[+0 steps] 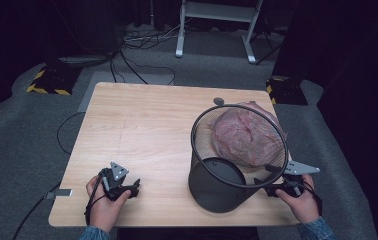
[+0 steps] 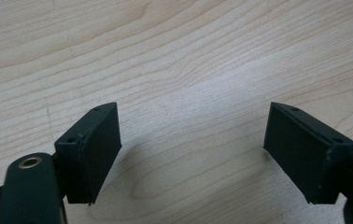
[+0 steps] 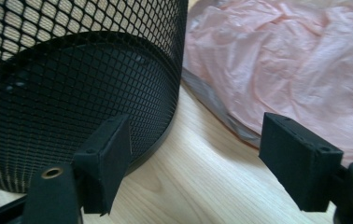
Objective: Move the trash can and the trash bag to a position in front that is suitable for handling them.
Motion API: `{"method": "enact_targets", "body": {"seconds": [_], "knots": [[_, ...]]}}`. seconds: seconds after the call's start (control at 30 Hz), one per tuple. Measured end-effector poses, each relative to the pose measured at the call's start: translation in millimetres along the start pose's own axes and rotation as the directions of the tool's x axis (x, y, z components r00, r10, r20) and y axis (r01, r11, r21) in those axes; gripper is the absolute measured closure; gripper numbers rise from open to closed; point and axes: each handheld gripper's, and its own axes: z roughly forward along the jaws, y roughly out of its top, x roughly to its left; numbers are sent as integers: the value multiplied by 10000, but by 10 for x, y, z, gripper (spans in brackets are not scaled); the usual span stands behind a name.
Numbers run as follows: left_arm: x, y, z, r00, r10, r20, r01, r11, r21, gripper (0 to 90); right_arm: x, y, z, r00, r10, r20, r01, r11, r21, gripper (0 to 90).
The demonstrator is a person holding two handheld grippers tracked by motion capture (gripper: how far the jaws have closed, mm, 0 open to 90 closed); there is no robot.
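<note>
Black wire mesh makes up the wastebasket, which stands upright on the pale wooden table toward its 4 o'clock corner, its long axis vertical and its round open mouth pointing up. Behind it, toward 1 o'clock from the basket and seen partly through the mesh, lies a crumpled pink plastic bag; in the right gripper view the pink film spreads flat on the wood just beside the basket's base, and whether the two touch is hard to judge there. The right gripper, held in the person's right hand, sits at the basket's 3 o'clock side near the table edge; its jaws stand well apart with nothing between them, the near one close against the mesh wall. The left gripper, held in the left hand, rests low at the table's 7 o'clock area, well apart from the basket, and its jaws are likewise spread wide over bare wood. No brand, label or writing can be read on the basket, the bag or the grippers.
</note>
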Motion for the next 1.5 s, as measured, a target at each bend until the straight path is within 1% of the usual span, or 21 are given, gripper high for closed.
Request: {"method": "enact_targets", "body": {"seconds": [0.1,0.23,0.3,0.33,0.53,0.67,0.7,0.73,0.77,0.83,0.87,0.9,0.93,0.97,1.07,1.13,1.23,1.3,1.37,1.5], "knots": [[20,-20,-3,10000,-93,13,93,9999,73,190,32,23,43,9995,-86,-301,85,10000,-36,270],[33,-23,-19,9999,-153,49,153,9999,3,190,123,93,146,9987,-210,-472,209,9998,-10,270],[37,-25,-22,9997,-234,16,234,9997,-45,190,164,126,197,9980,-273,-571,275,9996,30,269],[47,-26,-25,9998,-181,1,181,9998,-35,190,186,144,229,9975,-328,-625,331,9994,34,268],[94,-45,-44,9995,-289,-100,289,9995,-88,191,285,244,397,9941,-588,-907,605,9980,159,266],[123,-52,-60,9995,-278,-136,276,9996,-98,195,334,292,477,9916,-712,-1076,731,9972,135,266],[123,-53,-62,9994,-327,-127,325,9994,-111,195,334,307,492,9903,-747,-1174,772,9969,173,265],[128,-54,-67,9995,-291,-121,290,9995,-110,195,321,317,496,9898,-713,-1230,739,9971,169,265],[134,-55,-74,9995,-276,-121,275,9996,-120,195,289,327,492,9900,-649,-1253,669,9977,123,266],[146,-56,-86,9995,-292,-144,290,9995,-150,196,183,347,466,9932,-470,-1061,481,9988,78,268],[154,-58,-89,9994,-309,-149,307,9994,-177,197,115,354,455,9958,-389,-829,398,9992,91,269],[165,-60,-94,9995,-297,-146,295,9994,-166,199,41,361,446,9982,-338,-503,346,9993,137,270],[167,-63,-93,9991,-403,-146,400,9989,-238,199,-33,367,439,9994,-266,-201,270,9994,217,269],[175,-67,-100,9991,-387,-154,383,9990,-217,200,-106,375,437,9998,-183,49,181,9995,249,269],[199,-75,-109,9994,-287,-214,282,9994,-217,199,-302,400,457,9977,105,664,-125,9995,300,261],[208,-80,-116,9992,-315,-256,308,9991,-276,201,-420,409,511,9953,262,929,-307,9984,471,258],[215,-86,-122,9993,-272,-245,264,9992,-308,206,-519,411,596,9930,412,1109,-495,9961,731,251],[216,-91,-117,9995,-178,-255,171,9995,-264,205,-568,408,666,9918,355,1227,-479,9939,992,250],[217,-96,-113,9997,-93,-241,88,9998,-202,203,-588,398,714,9917,348,1240,-493,9920,1163,251],[218,-99,-115,9998,-81,-197,77,9998,-208,202,-607,342,803,9925,357,1170,-537,9865,1550,252]]}}
